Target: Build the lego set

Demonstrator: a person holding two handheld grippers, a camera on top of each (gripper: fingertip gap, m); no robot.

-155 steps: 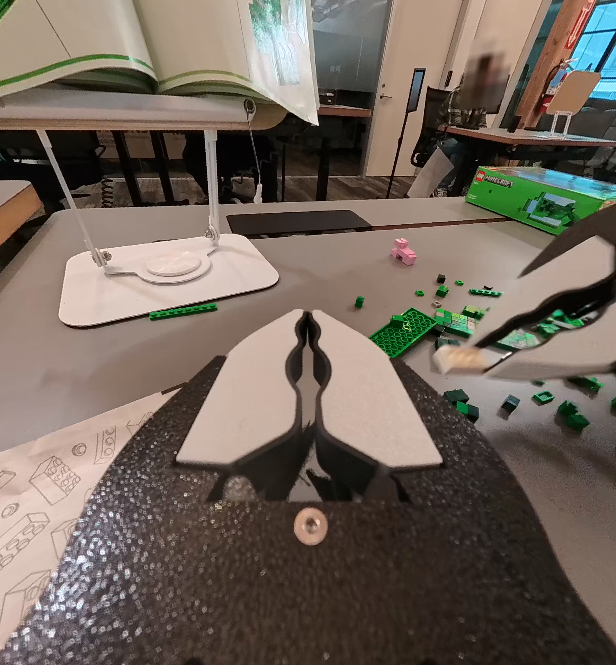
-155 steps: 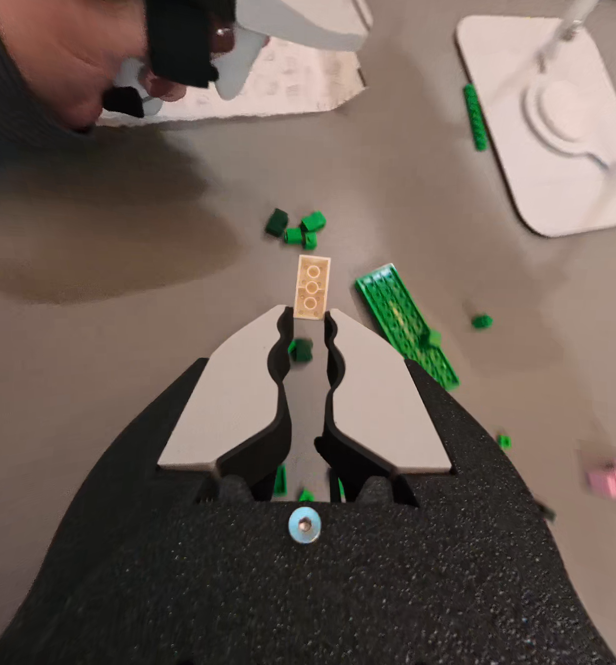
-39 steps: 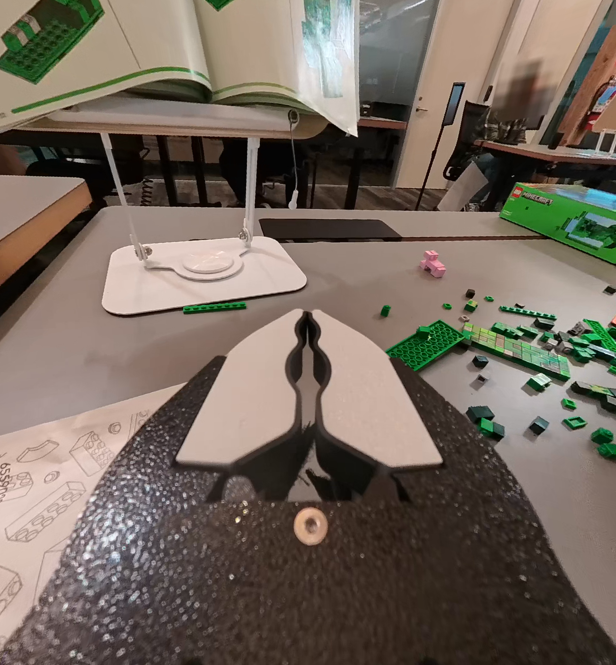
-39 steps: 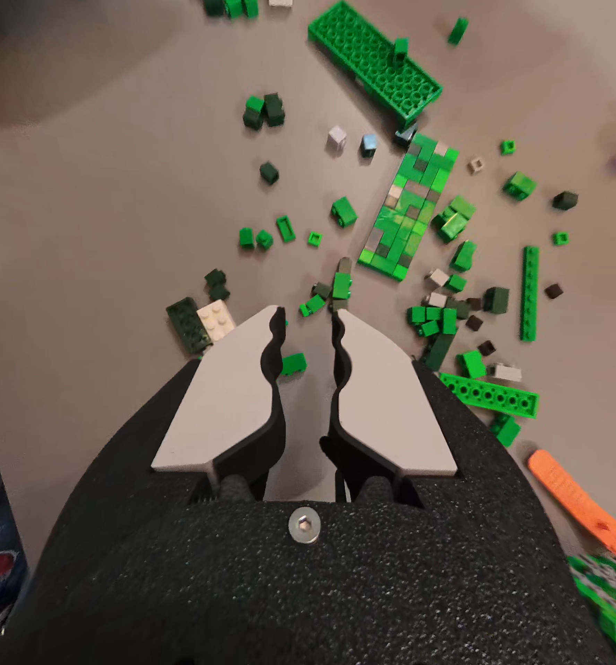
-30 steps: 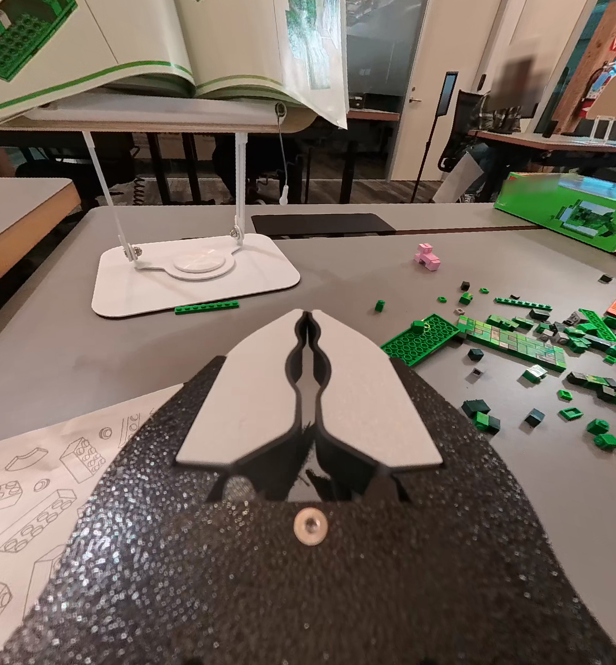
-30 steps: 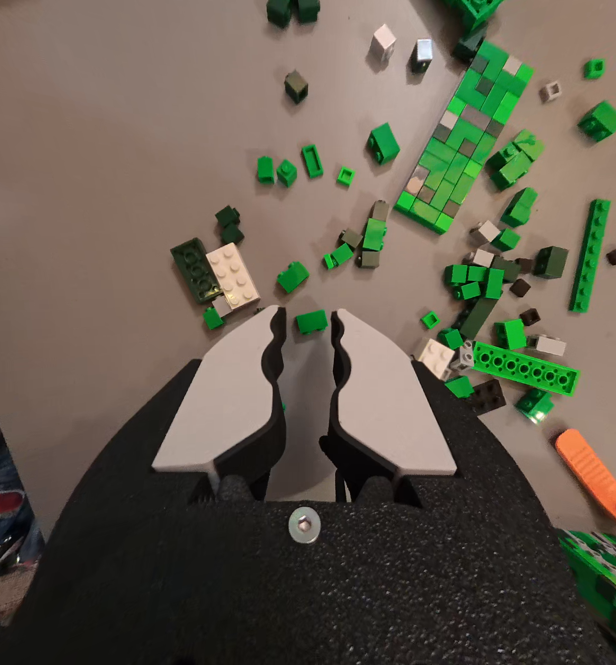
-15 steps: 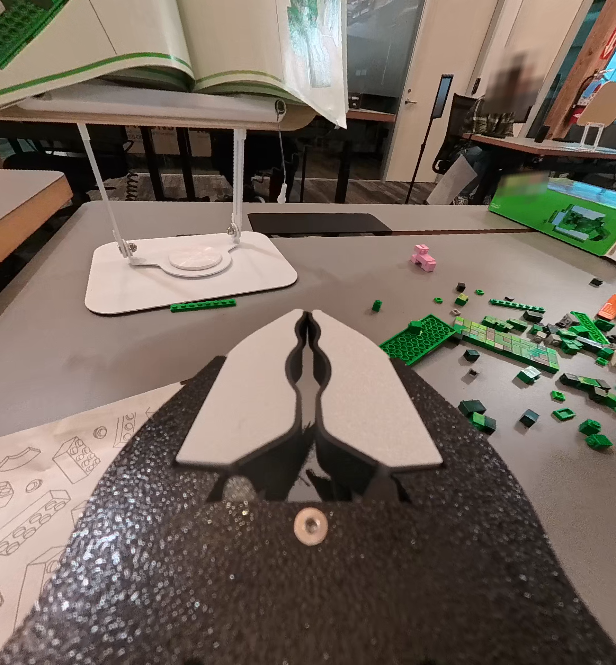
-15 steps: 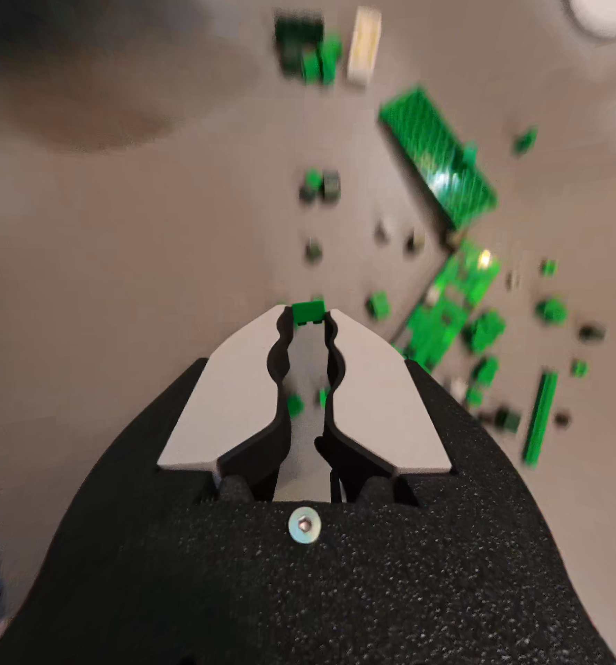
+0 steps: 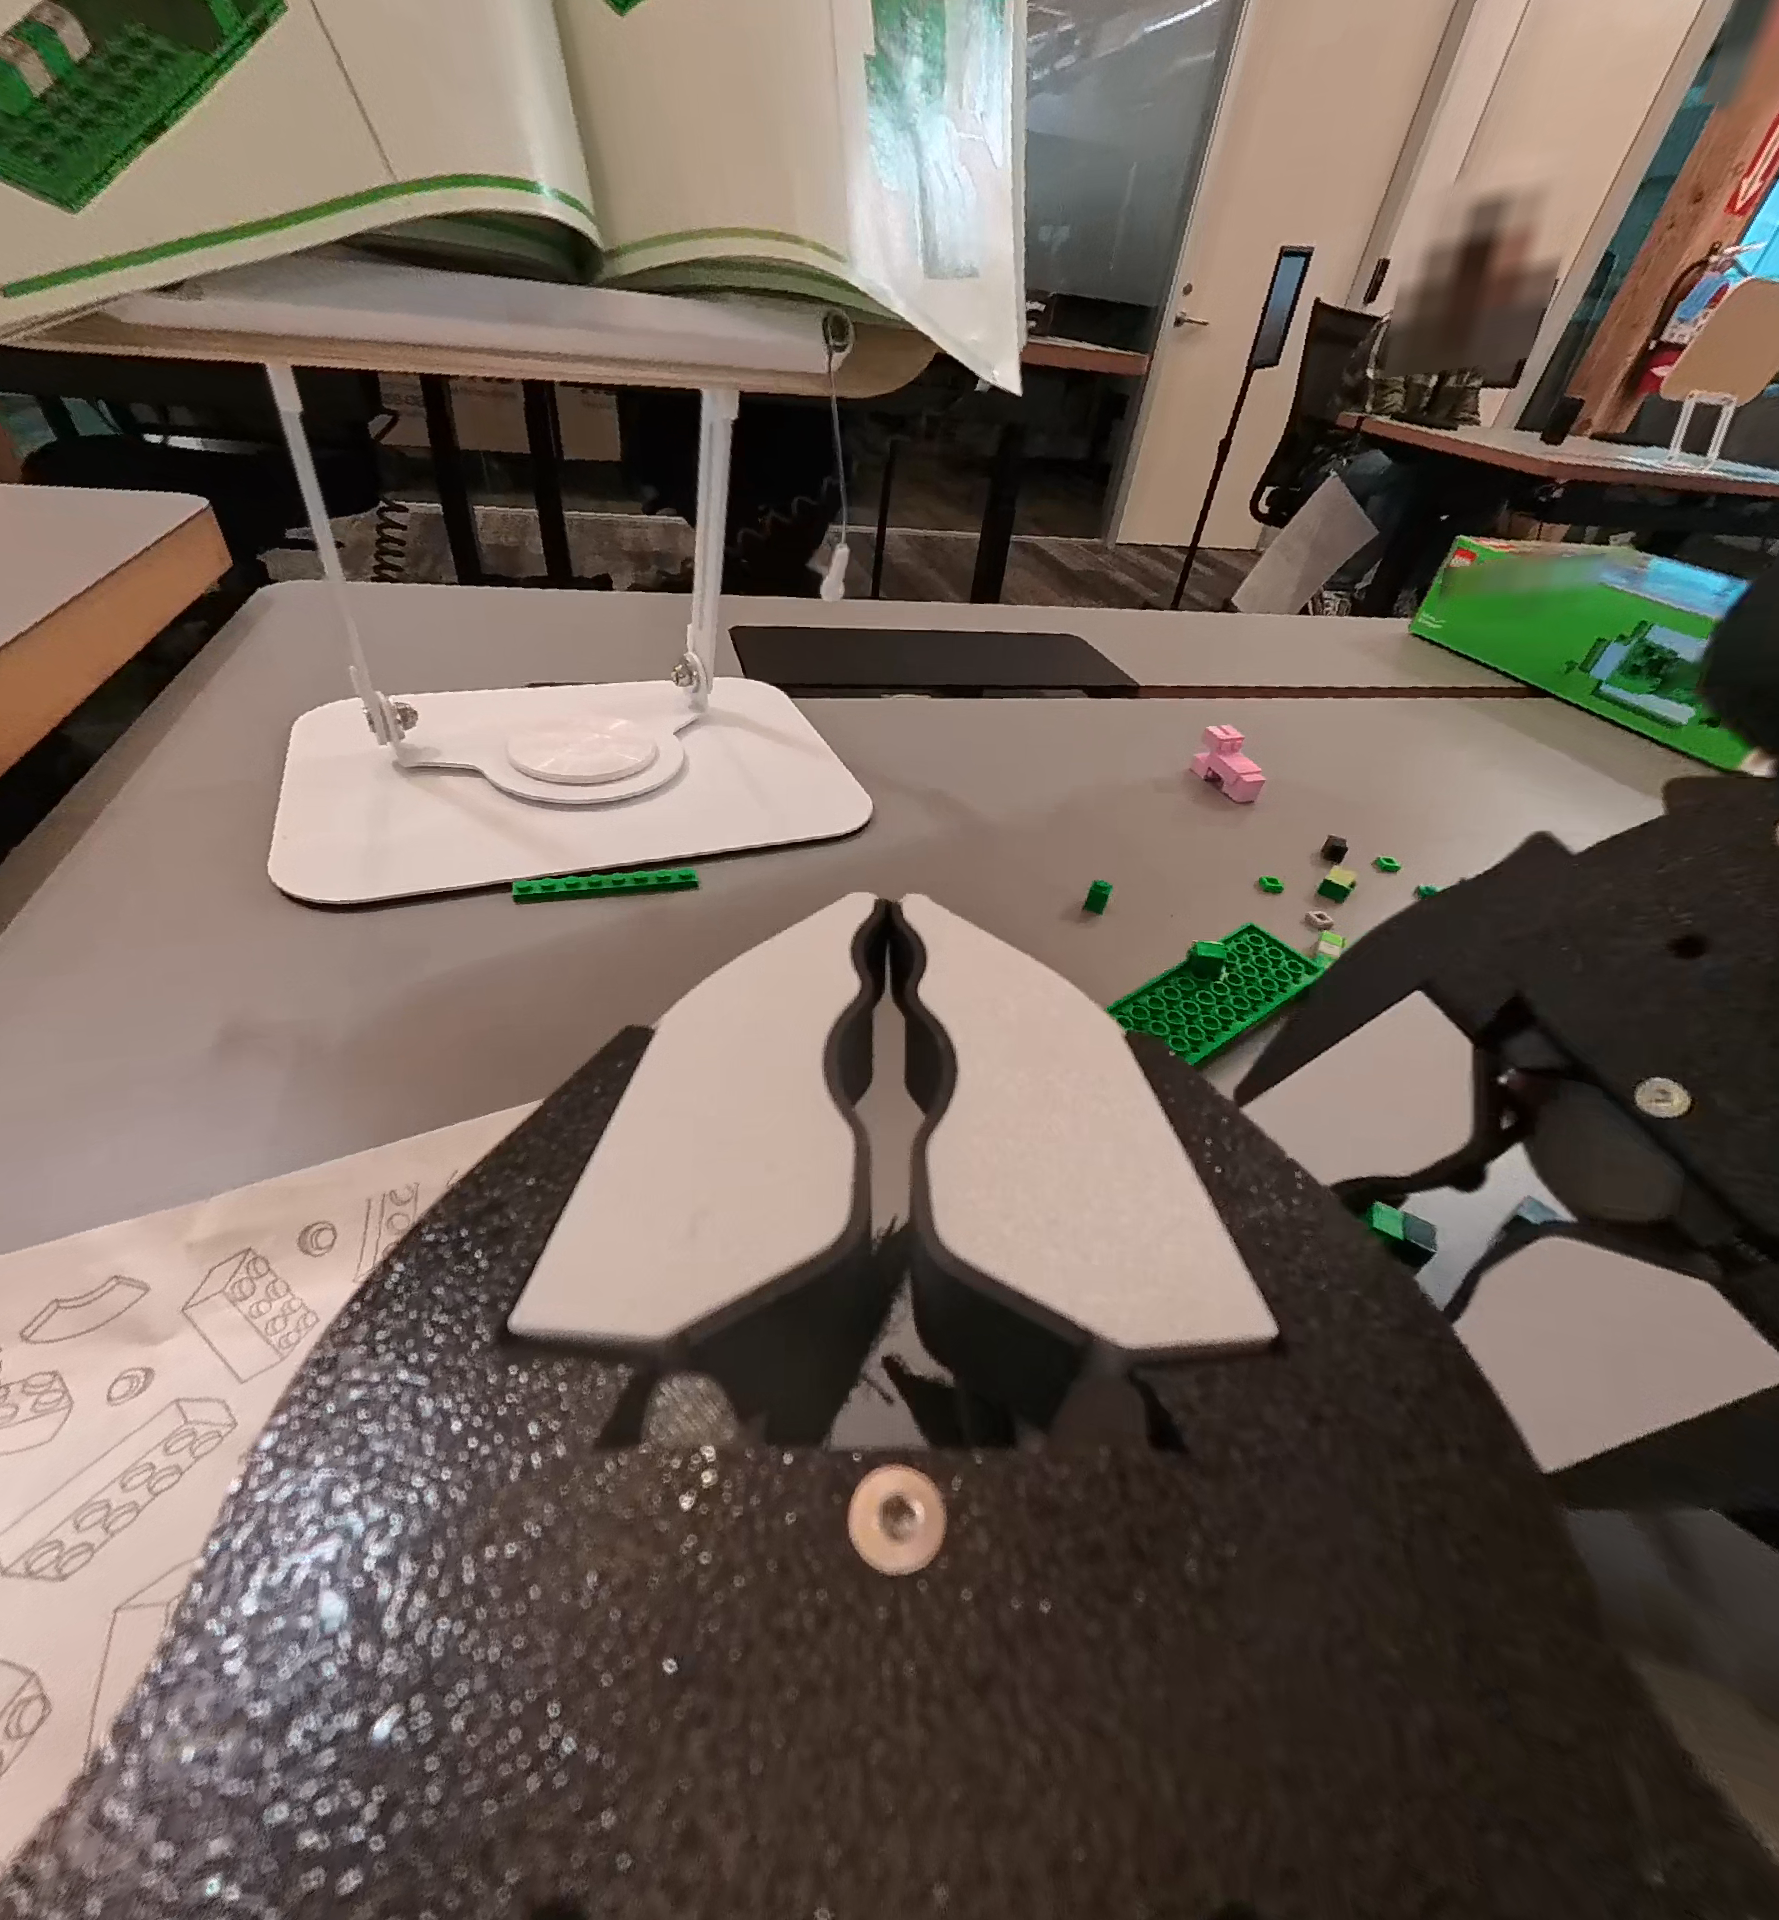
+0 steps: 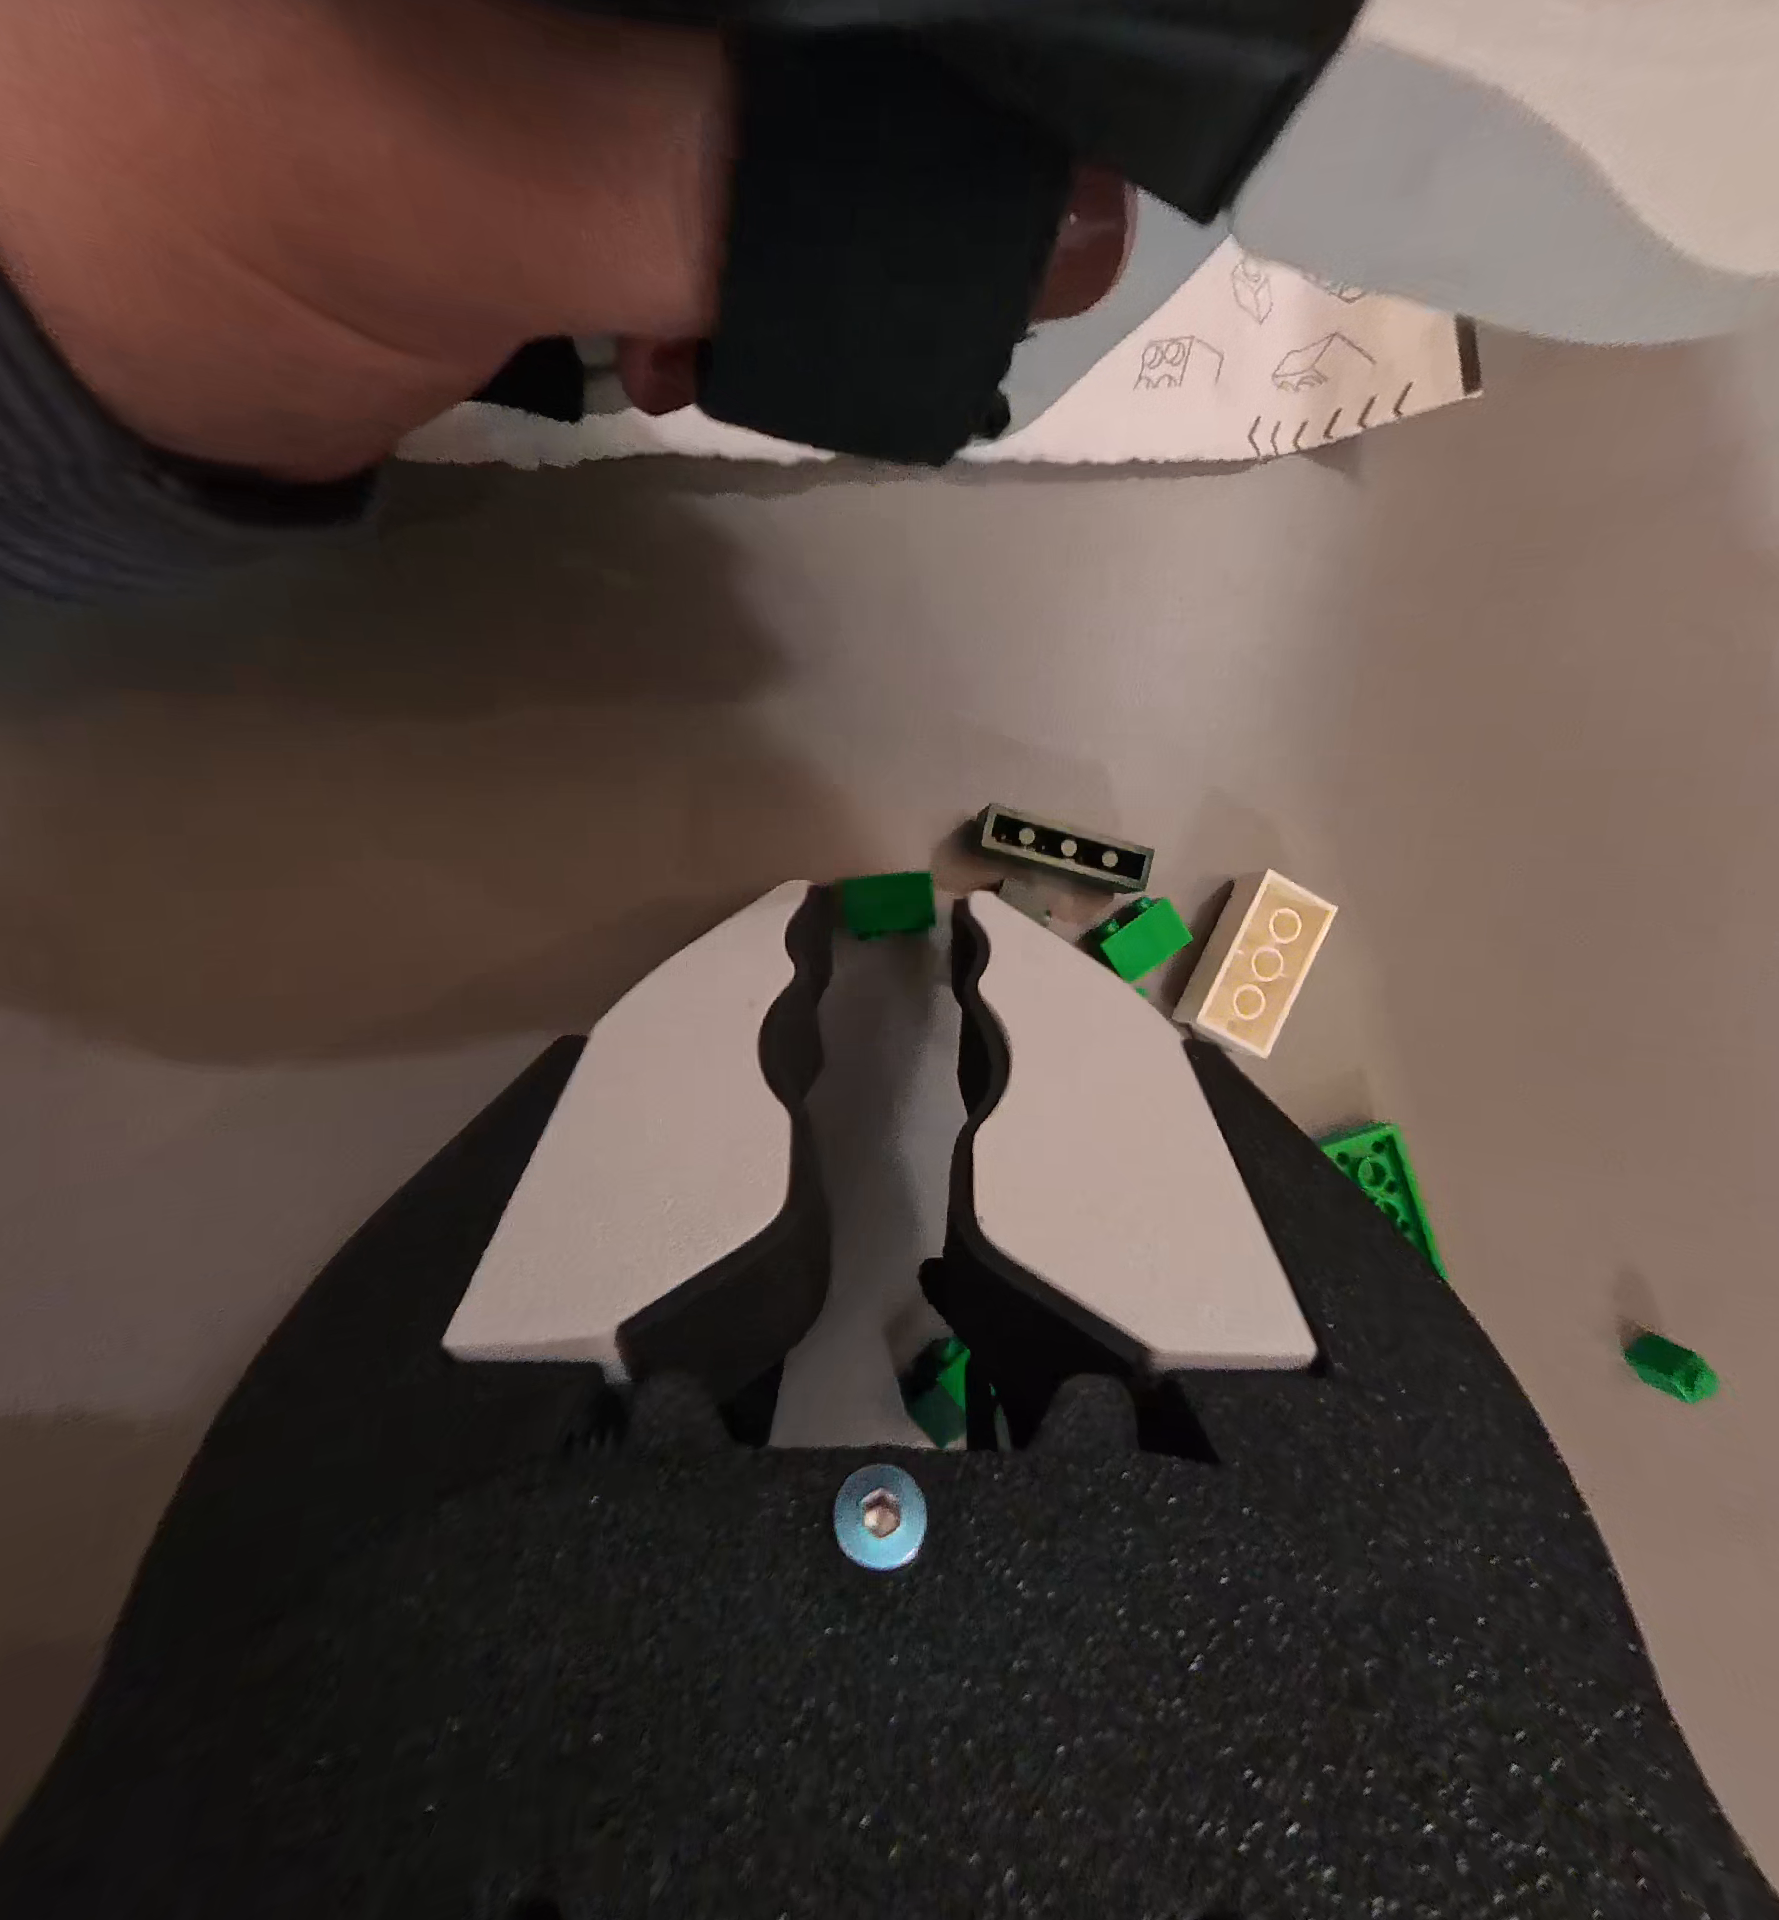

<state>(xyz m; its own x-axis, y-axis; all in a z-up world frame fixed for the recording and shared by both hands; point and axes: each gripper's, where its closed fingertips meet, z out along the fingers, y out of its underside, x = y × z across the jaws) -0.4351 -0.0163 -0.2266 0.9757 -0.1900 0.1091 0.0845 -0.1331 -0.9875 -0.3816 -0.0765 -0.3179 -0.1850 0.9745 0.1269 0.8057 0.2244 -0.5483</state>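
My right gripper (image 10: 885, 902) is shut on a small green brick (image 10: 885, 904) held at its fingertips, low over the grey table. Just beyond it lie a dark green brick (image 10: 1067, 852), another small green brick (image 10: 1139, 935) and a cream brick (image 10: 1259, 961), studs down. My left gripper (image 9: 890, 906) is shut and empty, held above the table. The right gripper (image 9: 1311, 1153) shows close at its right side. The green baseplate (image 9: 1217, 997) lies just behind it and shows at the right edge of the right wrist view (image 10: 1384, 1195).
An open instruction booklet (image 9: 449, 104) sits on a white stand (image 9: 563, 790) at the back left, with a long green plate (image 9: 604, 885) in front. A printed parts sheet (image 9: 137, 1403) lies near left. A pink pig (image 9: 1228, 764) and the set's box (image 9: 1591, 644) are at the right. The long green plate (image 9: 604, 885) is about 20 cm from both grippers' fingertips.
My right gripper closed on the small green brick in the loose pile and carried it left to the cream brick, close beside my left gripper. The left gripper barely moved.
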